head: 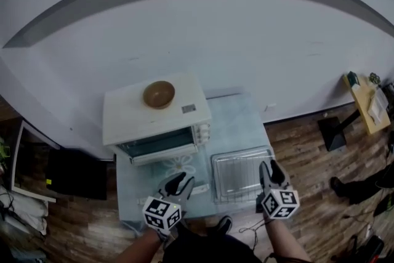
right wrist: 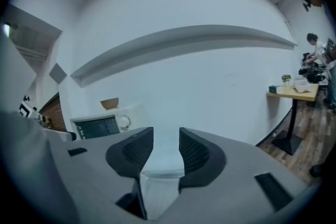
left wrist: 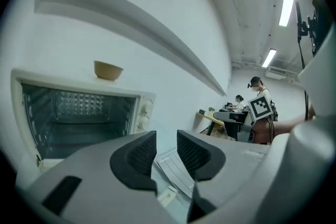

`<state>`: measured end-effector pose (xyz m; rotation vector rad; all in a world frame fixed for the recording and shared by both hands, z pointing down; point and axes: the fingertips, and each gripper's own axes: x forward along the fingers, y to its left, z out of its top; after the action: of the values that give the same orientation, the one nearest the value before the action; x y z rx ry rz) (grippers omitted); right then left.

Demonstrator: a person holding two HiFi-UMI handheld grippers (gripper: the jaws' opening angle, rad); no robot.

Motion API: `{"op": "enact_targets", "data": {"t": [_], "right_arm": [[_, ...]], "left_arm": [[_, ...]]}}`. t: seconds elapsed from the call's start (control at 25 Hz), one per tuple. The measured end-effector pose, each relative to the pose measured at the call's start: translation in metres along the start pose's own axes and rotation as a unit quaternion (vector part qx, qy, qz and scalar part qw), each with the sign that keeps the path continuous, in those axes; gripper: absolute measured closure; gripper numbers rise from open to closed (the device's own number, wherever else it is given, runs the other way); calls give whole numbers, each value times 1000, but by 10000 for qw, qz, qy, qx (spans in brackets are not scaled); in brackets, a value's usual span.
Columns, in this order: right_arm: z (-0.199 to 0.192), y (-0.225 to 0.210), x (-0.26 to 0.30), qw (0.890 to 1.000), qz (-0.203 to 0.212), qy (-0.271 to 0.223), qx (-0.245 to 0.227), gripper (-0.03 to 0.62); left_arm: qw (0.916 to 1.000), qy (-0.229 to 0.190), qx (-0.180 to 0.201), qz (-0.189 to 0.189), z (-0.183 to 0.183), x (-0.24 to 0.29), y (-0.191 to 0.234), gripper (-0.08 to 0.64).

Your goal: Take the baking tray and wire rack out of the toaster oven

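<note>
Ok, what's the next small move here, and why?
Probably bring the left gripper to the toaster oven and push its door shut. The baking tray and wire rack already lie on the table beside it, the cavity looks empty, the door seems open, and the right gripper is empty too.

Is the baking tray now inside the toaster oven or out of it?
Out: the baking tray lies on the table, to the right of the toaster oven.

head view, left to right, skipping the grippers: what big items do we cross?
toaster oven → baking tray → wooden side table
</note>
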<state>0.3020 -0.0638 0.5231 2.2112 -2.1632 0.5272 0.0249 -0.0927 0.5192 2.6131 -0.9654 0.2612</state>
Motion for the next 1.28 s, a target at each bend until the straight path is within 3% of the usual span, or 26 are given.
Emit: {"op": "enact_targets", "data": {"t": [0.28, 0.56, 0.88, 1.28], "right_arm": [[63, 107, 20, 9940, 885, -498, -395, 502], [107, 169, 30, 9856, 1251, -944, -636, 574], [134, 214, 27, 9768, 1398, -1230, -1061, 586], [143, 228, 30, 9727, 1375, -1340, -1307, 586]], "left_arm": [[9963, -748, 288, 297, 76, -29, 41, 535], [9885, -1230, 716, 509, 129, -46, 55, 548], [9810, -1634, 844, 618, 163, -64, 60, 548], [9782, -1781, 805, 702, 174, -69, 70, 548]]}}
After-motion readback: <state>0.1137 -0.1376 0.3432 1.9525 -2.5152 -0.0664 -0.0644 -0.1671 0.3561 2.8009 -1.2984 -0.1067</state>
